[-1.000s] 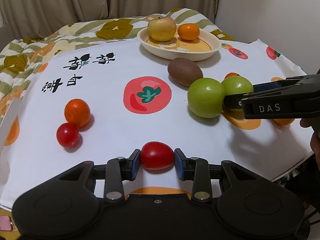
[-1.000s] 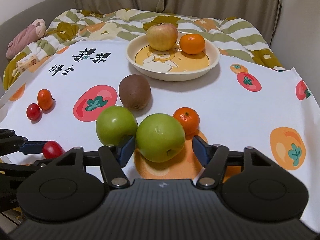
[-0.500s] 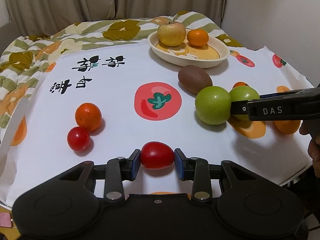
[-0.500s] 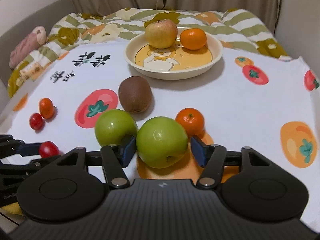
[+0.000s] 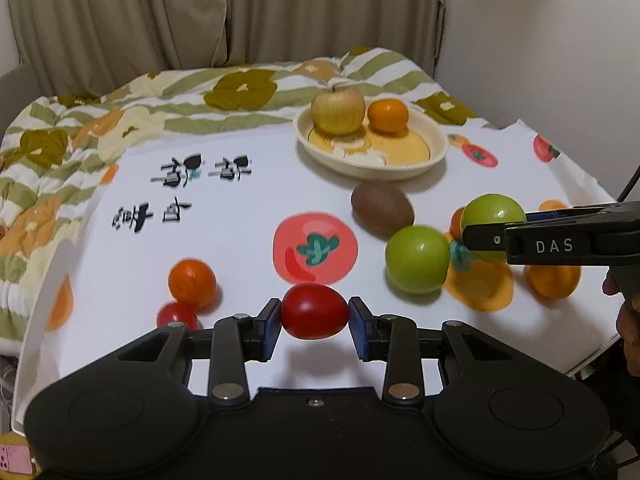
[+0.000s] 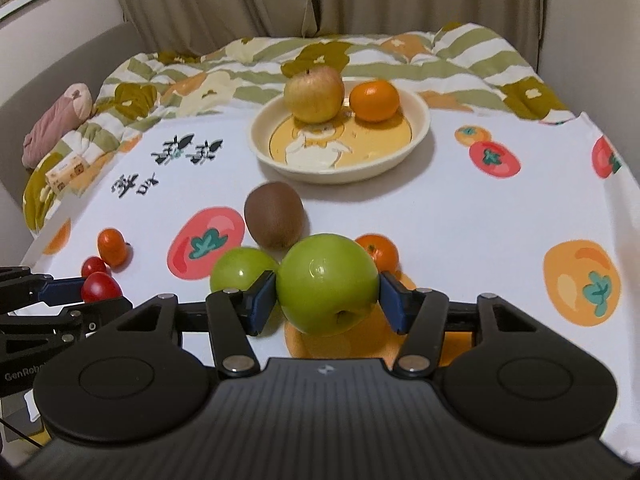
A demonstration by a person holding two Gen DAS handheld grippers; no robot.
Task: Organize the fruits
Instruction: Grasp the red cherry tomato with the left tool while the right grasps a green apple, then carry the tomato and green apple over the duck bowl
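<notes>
My left gripper is shut on a red cherry tomato, held just above the white printed cloth. In the right wrist view my right gripper is shut on a big green apple, both blue pads pressing its sides, and it hangs a little above the cloth. A second green apple lies beside it on the left. Behind are a brown kiwi and a mandarin. The cream plate at the back holds a yellow apple and an orange.
A small orange fruit and another cherry tomato lie at the cloth's left front. A flowered quilt covers the back, with curtains behind it. A person's hand shows at the right edge. The cloth's front edge is close below the grippers.
The right jaws have closed onto the green apple and raised it off the cloth. The left gripper has risen with the cherry tomato in it.
</notes>
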